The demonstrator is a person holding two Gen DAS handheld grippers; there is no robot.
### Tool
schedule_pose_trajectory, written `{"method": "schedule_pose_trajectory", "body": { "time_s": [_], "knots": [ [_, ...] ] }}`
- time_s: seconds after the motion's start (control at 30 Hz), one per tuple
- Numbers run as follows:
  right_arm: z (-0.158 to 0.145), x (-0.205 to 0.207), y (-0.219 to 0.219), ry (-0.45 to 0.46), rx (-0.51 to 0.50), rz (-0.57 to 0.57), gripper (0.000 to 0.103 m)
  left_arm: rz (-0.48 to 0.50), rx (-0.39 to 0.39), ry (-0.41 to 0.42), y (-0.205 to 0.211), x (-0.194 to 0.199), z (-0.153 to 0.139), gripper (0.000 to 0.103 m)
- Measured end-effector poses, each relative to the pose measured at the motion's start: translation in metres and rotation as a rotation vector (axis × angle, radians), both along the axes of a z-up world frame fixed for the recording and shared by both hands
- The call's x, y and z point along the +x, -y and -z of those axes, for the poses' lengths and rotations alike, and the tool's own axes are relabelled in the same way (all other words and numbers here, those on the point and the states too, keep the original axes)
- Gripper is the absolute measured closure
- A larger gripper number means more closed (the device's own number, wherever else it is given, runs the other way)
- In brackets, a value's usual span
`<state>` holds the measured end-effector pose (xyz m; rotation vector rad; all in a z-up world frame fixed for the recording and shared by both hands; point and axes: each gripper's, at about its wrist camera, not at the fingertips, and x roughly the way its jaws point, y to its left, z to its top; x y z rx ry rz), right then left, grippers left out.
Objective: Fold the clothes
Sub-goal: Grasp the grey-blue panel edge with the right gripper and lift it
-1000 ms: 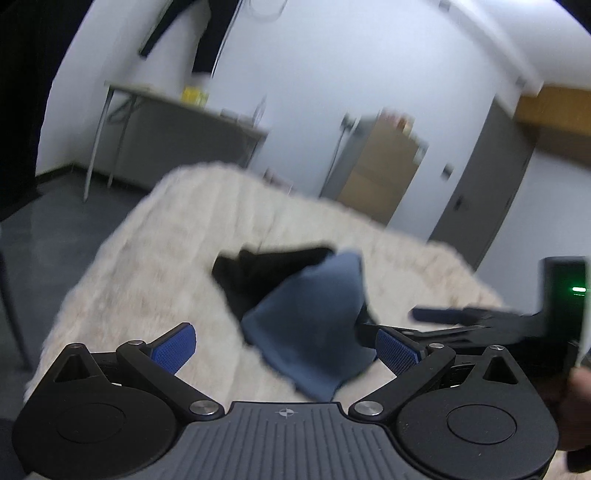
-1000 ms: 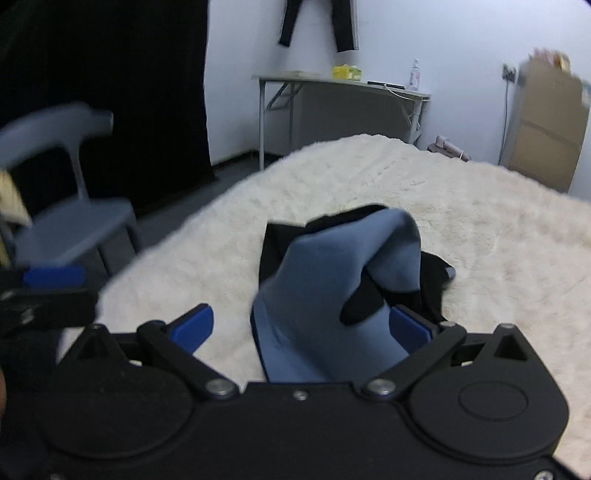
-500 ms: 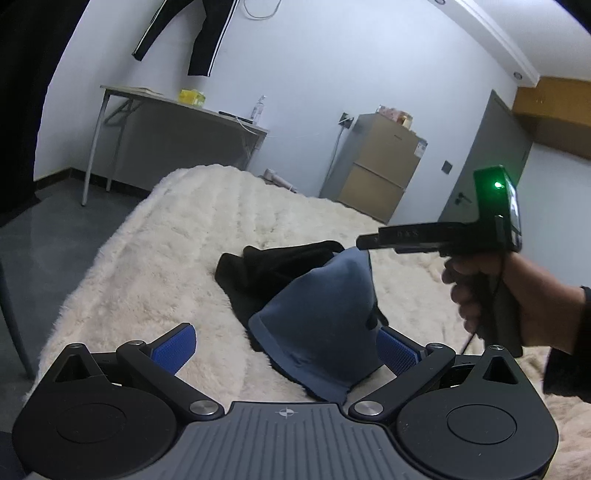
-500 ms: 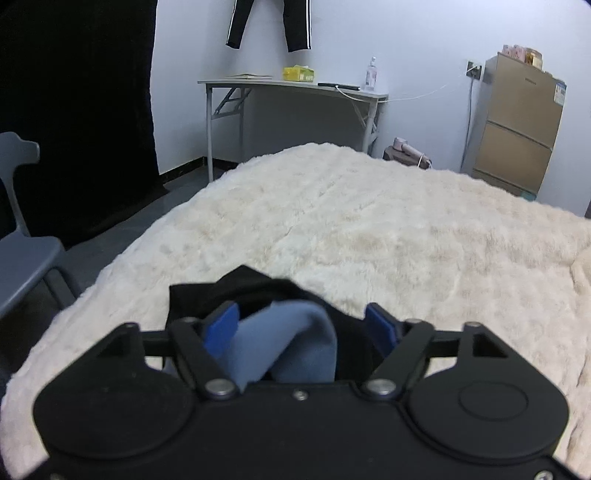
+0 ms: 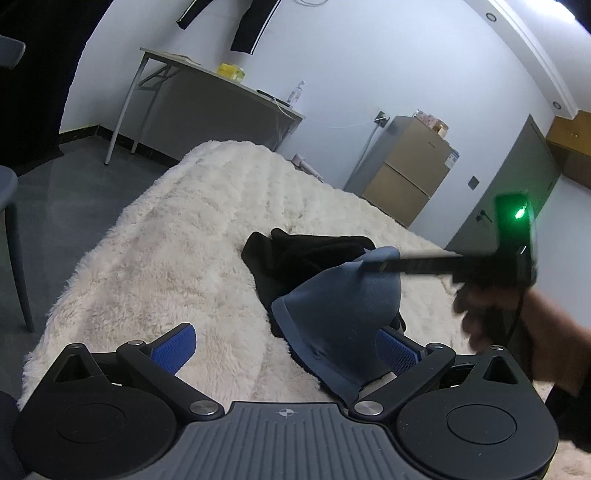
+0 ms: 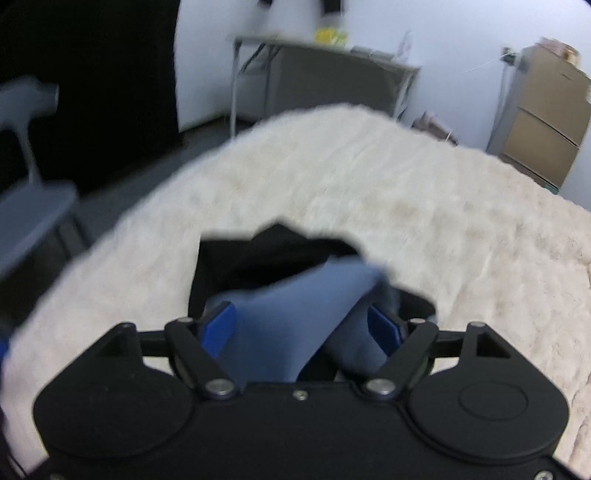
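Observation:
A blue garment (image 5: 332, 314) stands in a peak on top of a black garment (image 5: 306, 254), both on a cream fluffy blanket (image 5: 184, 240). My left gripper (image 5: 284, 347) is open just short of the blue hem, which lies by its right finger. A hand (image 5: 491, 314) brings my right gripper (image 5: 371, 264) in from the right, its tip at the blue peak. In the right wrist view my right gripper (image 6: 301, 326) has its jaws closing, with blue cloth (image 6: 295, 295) filling the gap between the pads and black cloth (image 6: 258, 254) beyond.
A grey table (image 5: 207, 74) stands by the far wall, with dark trousers (image 5: 247, 22) hanging above it. A tan cabinet (image 5: 406, 177) and a grey door (image 5: 517, 192) are at the right. A grey chair (image 6: 33, 210) stands left of the bed.
My right gripper has swung in over the garment and its jaws have narrowed around the blue peak. My left gripper has edged a little closer to the blue hem.

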<state>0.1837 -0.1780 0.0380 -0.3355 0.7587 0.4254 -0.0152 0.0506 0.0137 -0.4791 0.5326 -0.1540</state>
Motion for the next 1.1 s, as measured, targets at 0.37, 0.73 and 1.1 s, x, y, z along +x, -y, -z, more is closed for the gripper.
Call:
{"method": "schedule_pose_trajectory", "body": {
  "time_s": [0.37, 0.73, 1.1],
  "knots": [
    [-0.092, -0.04, 0.008, 0.061, 0.279, -0.137, 0.1, 0.008, -0.014, 0.018, -0.002, -0.006, -0.002, 0.0],
    [-0.034, -0.018, 0.105, -0.024, 0.155, 0.172, 0.07, 0.021, -0.028, 0.012, -0.001, -0.006, -0.002, 0.0],
    [-0.03, -0.085, 0.066, 0.274, -0.043, 0.084, 0.021, 0.025, -0.041, 0.008, -0.003, -0.003, -0.001, 0.0]
  ]
}}
